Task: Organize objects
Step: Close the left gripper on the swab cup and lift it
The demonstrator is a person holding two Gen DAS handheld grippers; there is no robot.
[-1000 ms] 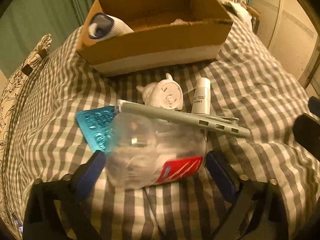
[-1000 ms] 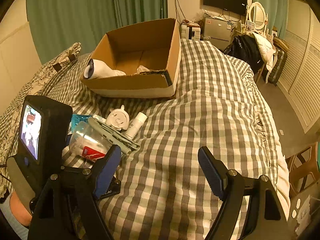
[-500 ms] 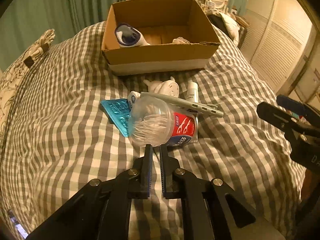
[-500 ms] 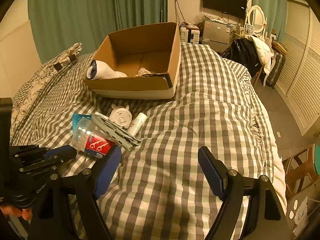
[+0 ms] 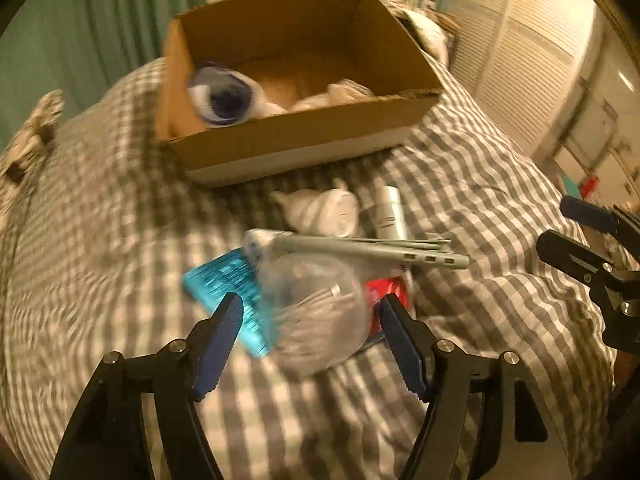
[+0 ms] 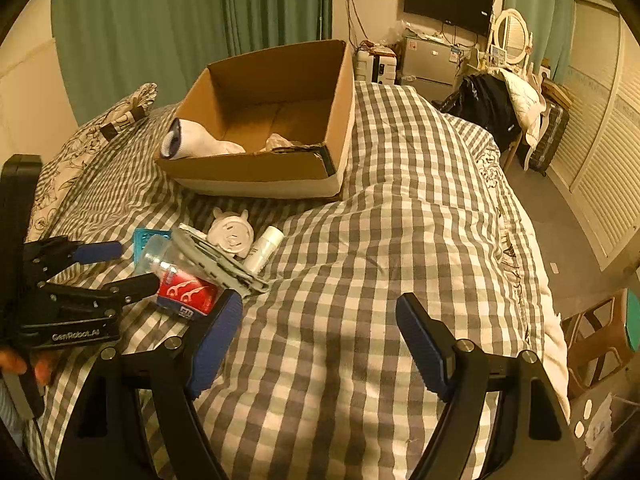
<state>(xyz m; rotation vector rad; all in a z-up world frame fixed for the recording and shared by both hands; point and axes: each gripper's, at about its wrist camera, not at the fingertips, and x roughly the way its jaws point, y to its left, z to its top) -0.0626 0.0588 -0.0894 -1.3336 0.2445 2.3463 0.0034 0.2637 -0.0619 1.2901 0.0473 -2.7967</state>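
Note:
A clear plastic tub with a red label (image 5: 320, 308) lies on its side on the checked bedspread; it also shows in the right wrist view (image 6: 176, 272). My left gripper (image 5: 310, 340) is open, its fingers on either side of the tub, not touching it. It appears in the right wrist view (image 6: 116, 268). A grey flat hub (image 5: 360, 246) rests on the tub. A blue blister pack (image 5: 228, 284), a white round gadget (image 5: 324, 208) and a white tube (image 5: 390, 212) lie beside it. My right gripper (image 6: 320, 336) is open and empty over bare bedspread.
An open cardboard box (image 6: 276, 176) stands behind the pile, holding a rolled white sock (image 6: 192, 142) and a crumpled white item (image 5: 344, 92). A patterned pillow (image 6: 96, 132) lies at the left. The bed's right edge drops to the floor by louvred doors (image 6: 600, 176).
My left gripper was shut and pulled back half a second ago; now it is open and has moved forward around the clear tub. The right gripper has stayed in place.

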